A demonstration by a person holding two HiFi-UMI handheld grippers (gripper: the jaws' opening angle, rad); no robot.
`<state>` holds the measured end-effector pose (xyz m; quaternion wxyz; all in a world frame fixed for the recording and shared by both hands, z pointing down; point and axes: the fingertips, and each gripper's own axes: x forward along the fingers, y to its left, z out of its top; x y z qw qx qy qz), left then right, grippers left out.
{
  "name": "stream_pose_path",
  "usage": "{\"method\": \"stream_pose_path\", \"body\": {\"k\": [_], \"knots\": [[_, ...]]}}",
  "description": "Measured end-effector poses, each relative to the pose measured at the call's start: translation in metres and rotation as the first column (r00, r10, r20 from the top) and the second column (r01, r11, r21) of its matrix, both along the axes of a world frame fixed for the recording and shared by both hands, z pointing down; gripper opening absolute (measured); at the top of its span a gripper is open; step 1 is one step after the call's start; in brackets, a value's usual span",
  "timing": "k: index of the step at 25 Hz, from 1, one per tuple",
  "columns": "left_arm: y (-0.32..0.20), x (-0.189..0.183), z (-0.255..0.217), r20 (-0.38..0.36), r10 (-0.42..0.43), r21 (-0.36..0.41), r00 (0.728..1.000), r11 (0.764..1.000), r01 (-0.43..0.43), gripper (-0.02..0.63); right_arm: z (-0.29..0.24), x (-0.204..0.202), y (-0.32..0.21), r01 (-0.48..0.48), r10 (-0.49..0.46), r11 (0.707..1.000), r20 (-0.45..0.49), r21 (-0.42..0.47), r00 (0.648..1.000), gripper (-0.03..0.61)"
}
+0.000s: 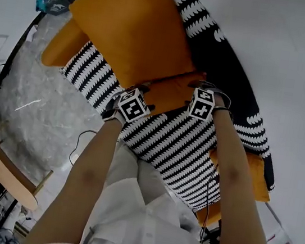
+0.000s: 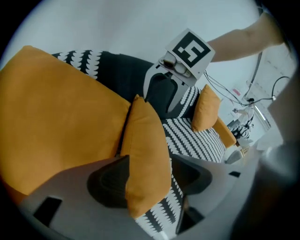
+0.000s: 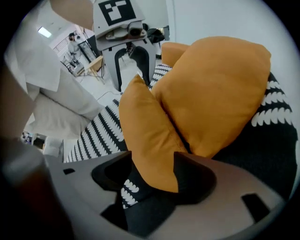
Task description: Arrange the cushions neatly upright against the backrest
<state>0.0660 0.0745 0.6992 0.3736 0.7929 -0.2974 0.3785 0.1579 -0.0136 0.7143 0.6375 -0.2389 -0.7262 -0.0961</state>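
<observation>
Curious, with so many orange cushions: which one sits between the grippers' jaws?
The small orange cushion in front of the big cushion: the left gripper and right gripper each straddle a corner of it.

Overhead and two close views sharing cushion (image 1: 171,93)

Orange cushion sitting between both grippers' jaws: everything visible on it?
The orange cushion is plain, matte, soft-looking fabric with a seamed edge and pointed corners. It stands on edge on the black-and-white patterned seat, leaning against a bigger orange cushion. One corner sits between the open jaws of the left gripper, another between those of the right gripper; neither looks clamped.
</observation>
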Motion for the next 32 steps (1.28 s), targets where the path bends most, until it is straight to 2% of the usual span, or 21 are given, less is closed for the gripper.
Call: {"method": "stream_pose_path", "body": {"k": [6,8,10,17,21,24,26,29,32], "knots": [[0.004,-0.013,0.046,0.153,0.088,-0.066,0.984,0.995,-0.079,0.292,0.049,-0.009,-0.024,0.154,-0.152,0.984,-0.029,0.089,0.988,0.302],[0.011,-0.007,0.060,0.188,0.112,-0.080,0.976,0.992,-0.098,0.291,0.066,-0.001,-0.018,0.173,-0.168,0.981,-0.053,0.093,0.984,0.302],[0.013,0.001,0.064,0.193,0.120,-0.089,0.974,0.991,-0.104,0.277,0.073,0.007,-0.016,0.169,-0.162,0.980,-0.071,0.107,0.984,0.301],[0.009,0.001,0.050,0.172,0.140,-0.102,0.975,0.987,-0.124,0.129,0.061,0.004,-0.020,0.161,-0.144,0.973,-0.107,0.167,0.984,0.150],[0.018,0.011,0.037,0.133,0.166,-0.097,0.977,0.983,-0.154,0.106,0.042,0.018,-0.007,0.108,-0.088,0.982,-0.133,0.153,0.987,0.100],[0.044,-0.007,0.019,0.135,0.185,-0.116,0.973,0.979,-0.170,0.101,0.028,0.007,0.026,0.055,-0.045,0.993,-0.099,0.101,0.994,0.087],[0.053,-0.003,0.004,0.133,0.202,-0.120,0.970,0.975,-0.186,0.101,0.012,0.016,0.041,0.014,-0.008,0.997,-0.082,0.072,0.997,0.083],[0.061,-0.013,-0.025,0.151,0.258,-0.103,0.954,0.964,-0.245,0.103,-0.020,0.014,0.058,-0.059,0.062,0.996,-0.052,0.068,0.997,0.079],[0.084,-0.039,-0.063,0.191,0.289,-0.106,0.938,0.956,-0.273,0.103,-0.052,-0.009,0.086,-0.097,0.097,0.994,0.002,0.054,0.995,0.077]]}}
